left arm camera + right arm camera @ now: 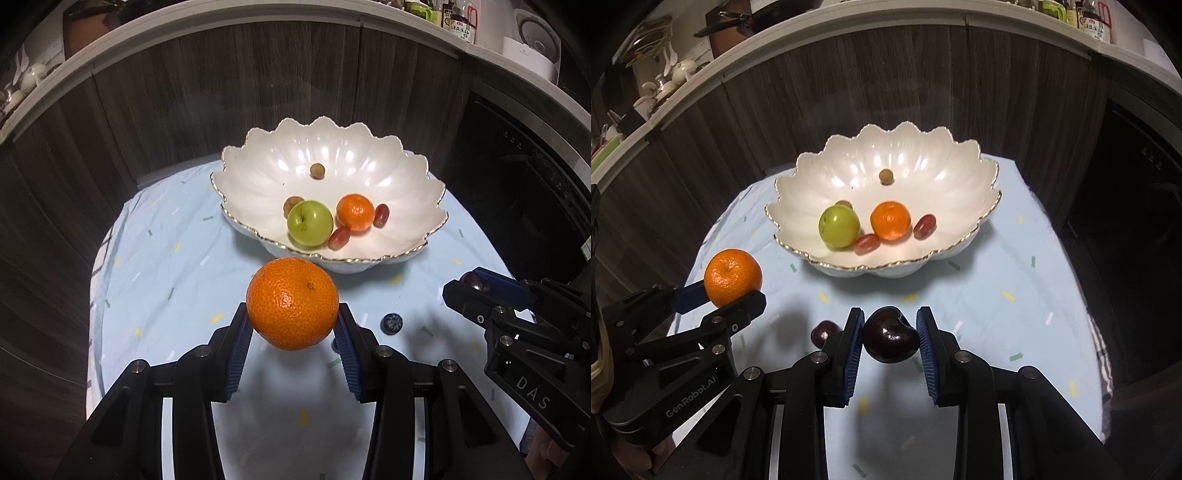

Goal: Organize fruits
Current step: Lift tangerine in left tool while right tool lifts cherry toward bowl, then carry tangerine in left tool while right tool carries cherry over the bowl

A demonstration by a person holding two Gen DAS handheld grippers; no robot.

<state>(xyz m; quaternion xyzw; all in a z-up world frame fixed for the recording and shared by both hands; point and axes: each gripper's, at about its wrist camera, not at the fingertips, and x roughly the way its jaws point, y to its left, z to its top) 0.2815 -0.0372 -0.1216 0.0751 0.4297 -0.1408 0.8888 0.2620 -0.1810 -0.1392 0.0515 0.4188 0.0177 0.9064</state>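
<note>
My left gripper [291,323] is shut on a large mandarin [291,302], held above the pale blue cloth in front of the bowl. It also shows at the left of the right wrist view, where the left gripper [738,291] carries the mandarin [733,277]. My right gripper [891,334] is shut on a dark cherry [891,338], clear of the cloth. The scalloped white bowl [406,173] [798,177] holds a green apple [310,223], a small orange [355,212], two red grapes and two small brown fruits.
Another dark cherry [823,332] [391,323] lies on the cloth [997,277] between the two grippers. Dark wood cabinet fronts stand behind the small table. A counter above carries bottles and crockery. A dark appliance stands at the right.
</note>
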